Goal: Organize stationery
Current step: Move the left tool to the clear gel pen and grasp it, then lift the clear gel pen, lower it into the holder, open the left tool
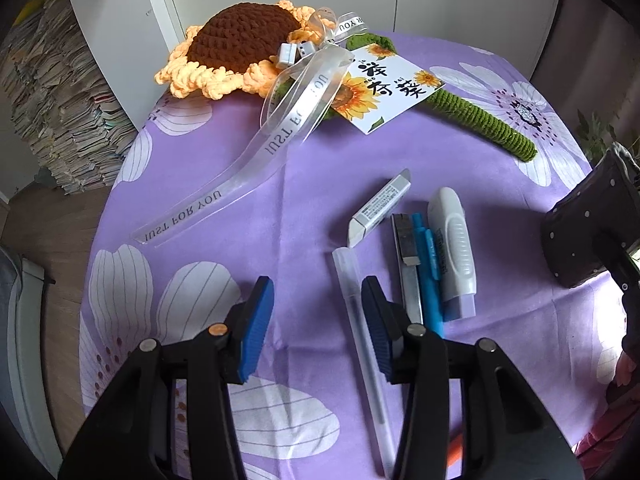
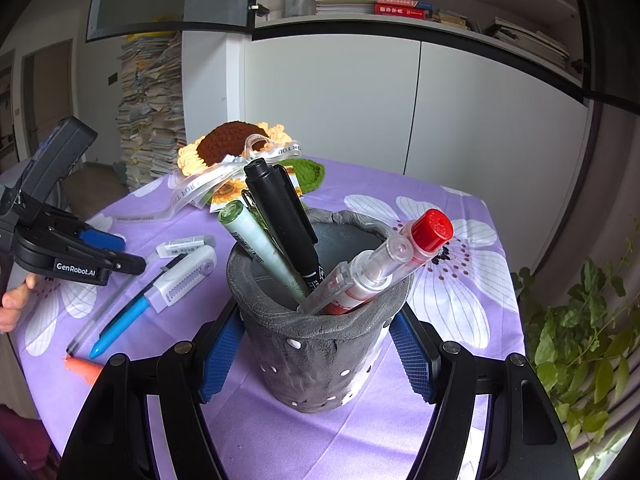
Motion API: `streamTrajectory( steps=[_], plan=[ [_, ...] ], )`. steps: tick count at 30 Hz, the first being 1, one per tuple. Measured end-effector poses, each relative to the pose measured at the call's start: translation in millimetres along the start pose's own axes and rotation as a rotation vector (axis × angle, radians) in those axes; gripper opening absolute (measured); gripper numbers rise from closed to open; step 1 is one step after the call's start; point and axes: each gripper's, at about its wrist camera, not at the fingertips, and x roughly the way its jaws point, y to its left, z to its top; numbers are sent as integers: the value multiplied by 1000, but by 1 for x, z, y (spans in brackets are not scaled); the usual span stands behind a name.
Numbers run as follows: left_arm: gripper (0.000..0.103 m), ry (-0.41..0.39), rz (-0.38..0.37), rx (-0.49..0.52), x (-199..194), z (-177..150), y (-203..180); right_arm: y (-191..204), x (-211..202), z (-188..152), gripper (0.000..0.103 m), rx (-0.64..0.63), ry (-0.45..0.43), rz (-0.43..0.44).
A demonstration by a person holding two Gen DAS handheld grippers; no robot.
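My left gripper (image 1: 318, 330) is open and empty, low over the purple cloth; a clear pen (image 1: 360, 332) lies between its fingers, by the right pad. Beyond lie an eraser (image 1: 378, 210), a utility knife (image 1: 410, 264), a blue pen (image 1: 430, 276) and a white correction tape (image 1: 454, 252). My right gripper (image 2: 320, 360) is shut on a grey pen holder (image 2: 316, 340), its pads on both sides. The holder contains a black marker (image 2: 282, 212), a green pen (image 2: 260, 248) and a red-capped pen (image 2: 384, 268). The left gripper also shows in the right wrist view (image 2: 120, 252).
A crochet sunflower (image 1: 240, 48) with a ribbon (image 1: 256, 160) and a card (image 1: 384, 88) lies at the table's far side. An orange item (image 2: 84, 368) sits at the near table edge. Paper stacks (image 1: 52, 112) stand left, a plant (image 2: 584, 344) right.
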Motion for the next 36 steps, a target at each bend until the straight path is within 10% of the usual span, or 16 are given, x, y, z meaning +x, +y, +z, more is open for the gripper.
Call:
streamTrajectory(
  steps=[6,16,36],
  plan=[
    [15,18,-58,-24,9,6,-9,-1,0,0,72,0,0,-1],
    [10,-6,-138,-91,-2,8,-3,0,0,0,72,2,0,2],
    [10,-502,-368,88,-176,56,-63,1,0,0,72,-4,0,-5]
  ],
)
